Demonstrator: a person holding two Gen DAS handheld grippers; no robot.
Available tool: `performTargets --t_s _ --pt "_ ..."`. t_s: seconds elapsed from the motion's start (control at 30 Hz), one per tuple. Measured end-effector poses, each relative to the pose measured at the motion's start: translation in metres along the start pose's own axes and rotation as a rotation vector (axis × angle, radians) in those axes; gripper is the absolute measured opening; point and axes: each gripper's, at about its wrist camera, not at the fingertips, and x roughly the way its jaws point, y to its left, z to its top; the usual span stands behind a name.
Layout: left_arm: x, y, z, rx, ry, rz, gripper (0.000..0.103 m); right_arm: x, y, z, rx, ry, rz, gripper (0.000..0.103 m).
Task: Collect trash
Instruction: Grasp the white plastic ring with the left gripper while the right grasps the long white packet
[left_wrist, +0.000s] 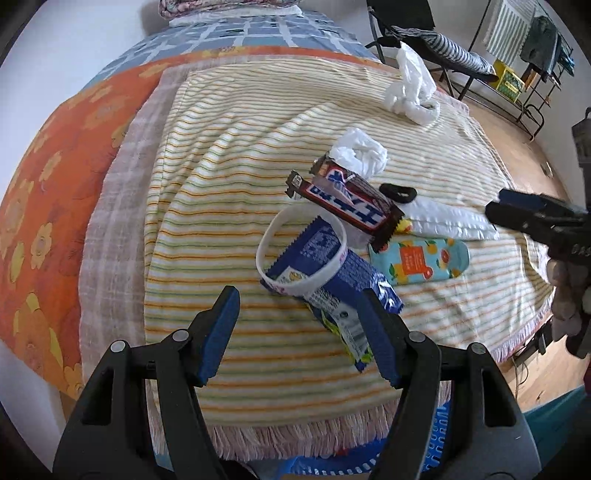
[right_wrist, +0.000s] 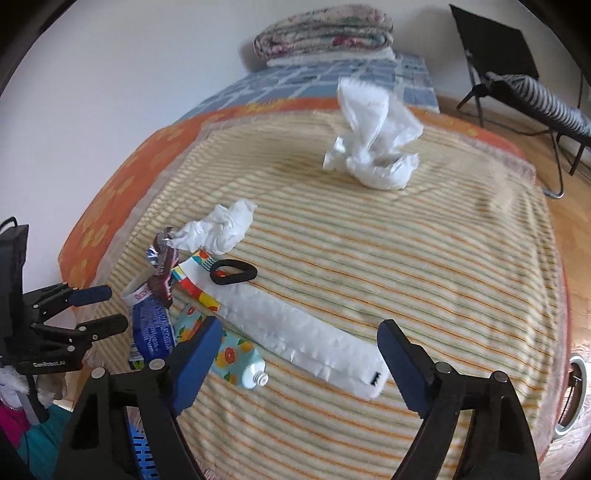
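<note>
Trash lies uncollected near the bed's (left_wrist: 110, 122) front edge: wrappers (left_wrist: 351, 206), tissue (left_wrist: 360, 153), tube (left_wrist: 421, 260). We hold both tongs, left (left_wrist: 299, 338) and right (right_wrist: 301, 363), spread and empty; nothing seems collected yet.

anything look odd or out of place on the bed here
Yes: litter sits piled on the striped blanket. A chocolate bar wrapper lies across a white cup, with a crumpled tissue behind it. A capless fruit-print tube lies alongside.

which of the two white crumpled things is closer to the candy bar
The smaller crumpled tissue, touching the far end of the brown candy bar. The larger white plastic bag lies apart, farther up the striped blanket.
</note>
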Motion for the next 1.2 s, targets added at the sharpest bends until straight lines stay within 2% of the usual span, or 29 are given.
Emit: performTargets --t_s 0.1,0.47,0.7,0.93,1.0,1.1,1.17,1.2 --pt "0.003 0.0 0.005 -0.001 0.001 -0.003 0.069 0.012 0.0 0.006 -0.005 0.015 0.004 0.082" --pt "0.016 0.0 0.013 0.029 0.012 0.04 0.063 0.036 0.002 0.015 0.0 0.056 0.043 0.079" --pt "0.013 0.016 0.017 -0.012 -0.004 0.07 0.042 0.046 0.003 0.012 -0.01 0.086 0.048 0.077" --pt "0.018 0.018 0.02 -0.017 0.002 0.05 0.038 0.052 0.013 0.009 -0.066 0.105 0.052 0.075" --pt "0.021 0.018 0.021 -0.022 0.011 0.017 0.038 0.053 0.017 0.008 -0.089 0.111 0.04 0.075" --pt "0.024 0.015 0.023 -0.016 0.011 0.021 0.038 0.055 0.025 0.005 -0.139 0.114 0.002 0.075" --pt "0.024 0.015 0.025 -0.016 0.012 0.026 0.029 0.055 0.028 0.004 -0.163 0.114 -0.012 0.074" --pt "0.025 0.016 0.026 -0.024 0.018 0.026 0.018 0.055 0.028 0.004 -0.169 0.114 -0.015 0.071"
